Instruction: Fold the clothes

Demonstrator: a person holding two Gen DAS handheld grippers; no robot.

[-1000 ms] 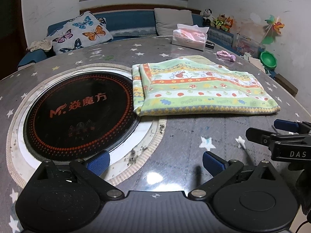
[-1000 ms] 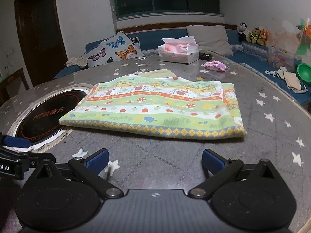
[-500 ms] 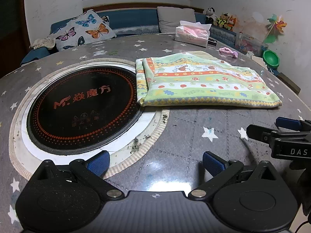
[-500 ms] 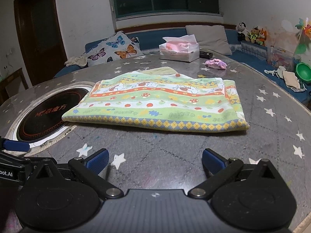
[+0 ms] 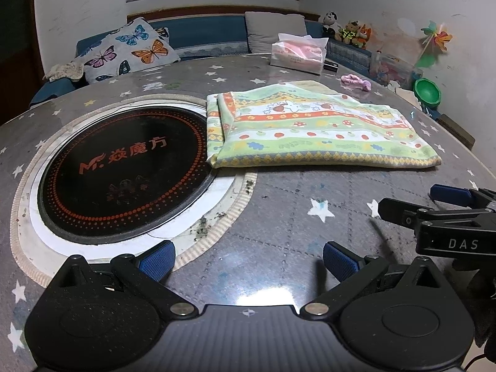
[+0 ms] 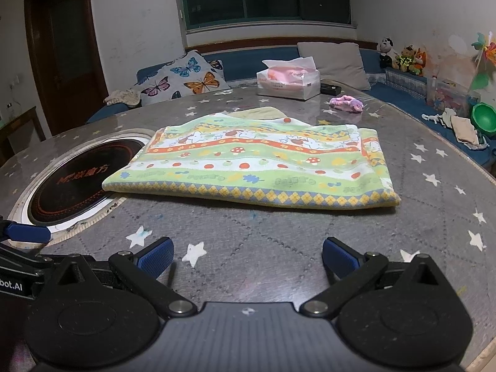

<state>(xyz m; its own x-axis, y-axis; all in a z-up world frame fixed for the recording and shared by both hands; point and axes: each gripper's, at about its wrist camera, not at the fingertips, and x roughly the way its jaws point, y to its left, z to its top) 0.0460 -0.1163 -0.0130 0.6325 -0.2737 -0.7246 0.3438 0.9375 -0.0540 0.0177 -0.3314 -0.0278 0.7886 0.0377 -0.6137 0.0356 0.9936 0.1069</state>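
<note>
A folded cloth, light green with orange stripes, mushrooms and rabbits, lies flat on the round star-patterned table. Its left edge overlaps the rim of the black cooktop. My left gripper hovers open near the table's front, well short of the cloth, with nothing between its blue pads. My right gripper is likewise open and empty, in front of the cloth's near edge. Each gripper shows at the side of the other's view.
A black round induction cooktop is set into the table left of the cloth. A pink tissue box, a dark small box and a pink scrunchie sit at the far side. A sofa with cushions runs behind.
Both grippers have drawn back and risen slightly from the cloth, staying open. The cloth has not moved.
</note>
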